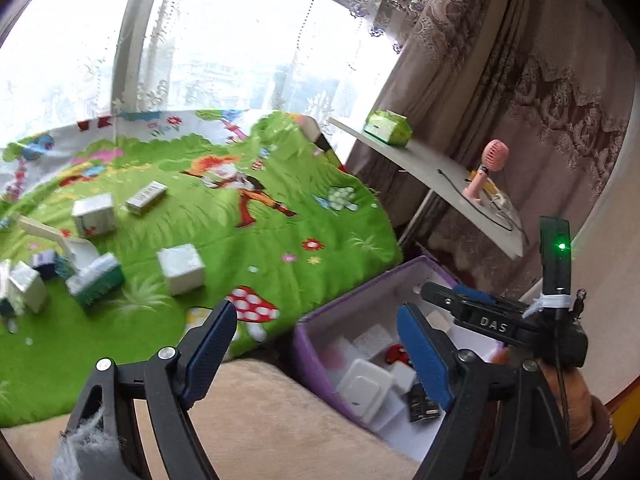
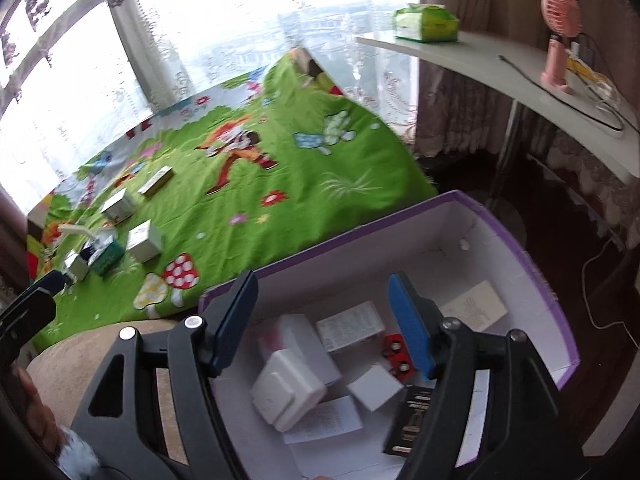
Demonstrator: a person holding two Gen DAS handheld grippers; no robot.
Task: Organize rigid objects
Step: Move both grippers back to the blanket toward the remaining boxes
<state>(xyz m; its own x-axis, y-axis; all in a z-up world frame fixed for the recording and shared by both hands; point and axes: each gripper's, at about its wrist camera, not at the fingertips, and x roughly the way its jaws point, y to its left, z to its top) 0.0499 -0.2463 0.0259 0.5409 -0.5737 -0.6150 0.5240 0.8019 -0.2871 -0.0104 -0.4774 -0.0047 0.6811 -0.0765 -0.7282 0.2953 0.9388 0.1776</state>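
A purple cardboard box with a white inside stands beside the green blanket. In it lie several small items: white cases, a red piece, a dark packet, printed cartons. My right gripper hangs over the box, open, with nothing between its blue pads. My left gripper is open and empty too, above the beige cushion and the box's near corner. Several small boxes remain scattered on the blanket's left, one of them green and white.
A white shelf at the right carries a green tissue pack, a pink hand fan and cables. Curtains and a bright window stand behind. The right gripper's body and a hand appear in the left wrist view.
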